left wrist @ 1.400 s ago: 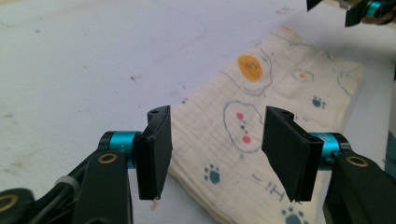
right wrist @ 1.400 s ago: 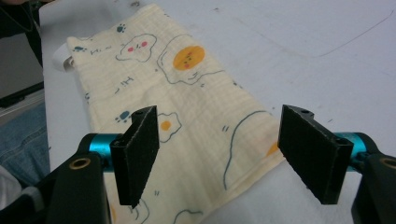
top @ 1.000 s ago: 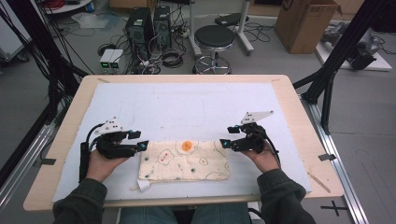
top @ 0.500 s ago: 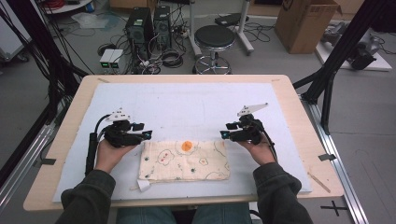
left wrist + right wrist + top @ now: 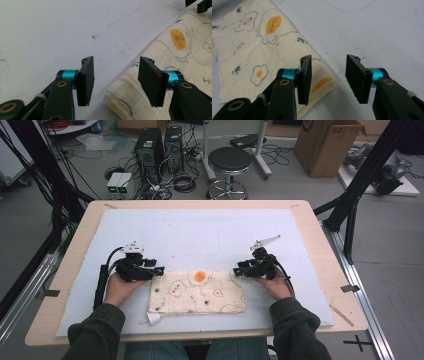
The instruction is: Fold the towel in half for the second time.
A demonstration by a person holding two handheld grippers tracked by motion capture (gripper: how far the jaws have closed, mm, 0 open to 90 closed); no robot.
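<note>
A folded cream cloth (image 5: 197, 292) printed with fried eggs lies flat on the white mat (image 5: 200, 235) of the table (image 5: 320, 245), directly between the two hand-held grippers. The left hand-held gripper (image 5: 156, 270) sits just off the cloth's far left corner; in the left gripper view (image 5: 115, 77) its jaws stand apart, with the folded corner of the cloth (image 5: 150, 72) lying in the gap and under the right-hand jaw, neither pad pressing on it. The right hand-held gripper (image 5: 239, 270) sits at the cloth's far right corner; its jaws have just been closing yet are still apart in the right gripper view (image 5: 328, 77), where the cloth (image 5: 257, 50) corner lies beneath the left-hand jaw and partly in the gap, with bare mat under the other jaw.
</note>
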